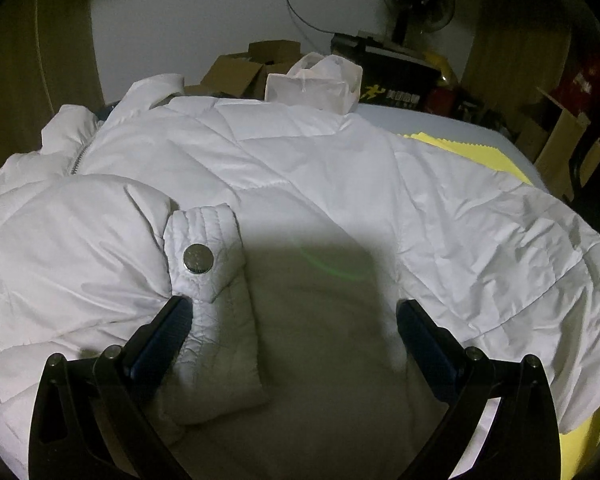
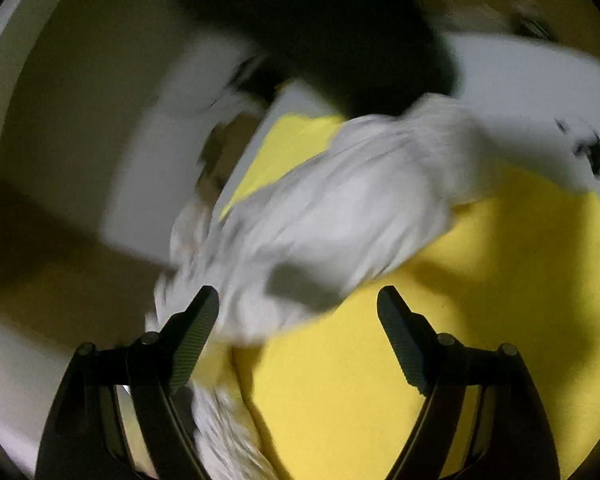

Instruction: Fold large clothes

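White padded jacket (image 1: 300, 168) lies spread for folding; left gripper (image 1: 292, 312) gapes over its snapped cuff (image 1: 204, 256), right gripper (image 2: 298, 300) gapes empty.

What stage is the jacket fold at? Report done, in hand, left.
Done: one sleeve of the white jacket lies folded across the body, its snap cuff on top. In hand: nothing gripped; the left claw stands open over that cuff, and the right claw is open above the other sleeve on the yellow sheet, blurred. Left: fold that sleeve in, then the body.
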`<state>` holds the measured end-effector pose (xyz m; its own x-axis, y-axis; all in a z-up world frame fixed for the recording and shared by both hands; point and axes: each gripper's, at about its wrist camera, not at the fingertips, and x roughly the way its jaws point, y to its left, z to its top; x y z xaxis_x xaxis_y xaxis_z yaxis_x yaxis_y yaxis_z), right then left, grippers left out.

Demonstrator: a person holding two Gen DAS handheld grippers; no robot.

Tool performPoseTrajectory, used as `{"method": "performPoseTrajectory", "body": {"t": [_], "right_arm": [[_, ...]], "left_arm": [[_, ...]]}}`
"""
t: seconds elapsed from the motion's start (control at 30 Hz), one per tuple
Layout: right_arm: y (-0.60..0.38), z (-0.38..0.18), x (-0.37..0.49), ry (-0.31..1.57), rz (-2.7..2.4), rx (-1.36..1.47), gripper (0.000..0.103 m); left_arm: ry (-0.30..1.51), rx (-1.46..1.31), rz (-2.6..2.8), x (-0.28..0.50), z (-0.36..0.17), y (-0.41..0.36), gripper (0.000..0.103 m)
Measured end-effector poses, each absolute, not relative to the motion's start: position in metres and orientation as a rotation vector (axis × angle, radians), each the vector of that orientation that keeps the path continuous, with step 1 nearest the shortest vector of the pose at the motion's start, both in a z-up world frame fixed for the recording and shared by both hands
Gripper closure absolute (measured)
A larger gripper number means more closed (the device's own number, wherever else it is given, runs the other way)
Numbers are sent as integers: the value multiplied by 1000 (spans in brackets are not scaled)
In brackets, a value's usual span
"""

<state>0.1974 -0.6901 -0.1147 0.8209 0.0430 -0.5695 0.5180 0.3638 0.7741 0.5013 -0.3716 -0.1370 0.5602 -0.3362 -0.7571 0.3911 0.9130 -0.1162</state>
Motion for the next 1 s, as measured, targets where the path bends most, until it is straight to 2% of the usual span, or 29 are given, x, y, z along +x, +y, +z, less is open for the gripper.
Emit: {"method": "performPoseTrajectory", "body": {"t": [0.13,0.27,0.33,0.37,0.4,0.43,0.53,0.73,0.87,1.0], "right_arm": [[-719,-144,191,486,-425,1382,22],[-721,-148,197,489,-450,1389,22],[-722,-144,200,434,-466,1353,42],[-724,-143,201,413,-471,1341,68],[-726,-141,205,421,-477,1326,82],[-726,-138,207,434,-476,1317,85],[-714,-111,206,410,-481,1234,90],[-666,-9,219,316,-461,926,91],[-604,78,265,267,-393,637,91],[-535,129,312,273,-276,462,91]], "left_arm": [[877,64,-431,502,-137,-371,0],[871,16,-457,504,-137,-368,0],[869,3,-465,505,-137,-367,0],[869,2,-466,505,-136,-367,0],[869,-1,-467,505,-136,-366,0],[868,-3,-468,505,-136,-366,0],[872,3,-465,505,-137,-367,1],[882,-47,-586,504,-125,-350,0],[857,-164,-643,479,-81,-283,0],[817,-210,-606,439,-46,-189,0]]}}
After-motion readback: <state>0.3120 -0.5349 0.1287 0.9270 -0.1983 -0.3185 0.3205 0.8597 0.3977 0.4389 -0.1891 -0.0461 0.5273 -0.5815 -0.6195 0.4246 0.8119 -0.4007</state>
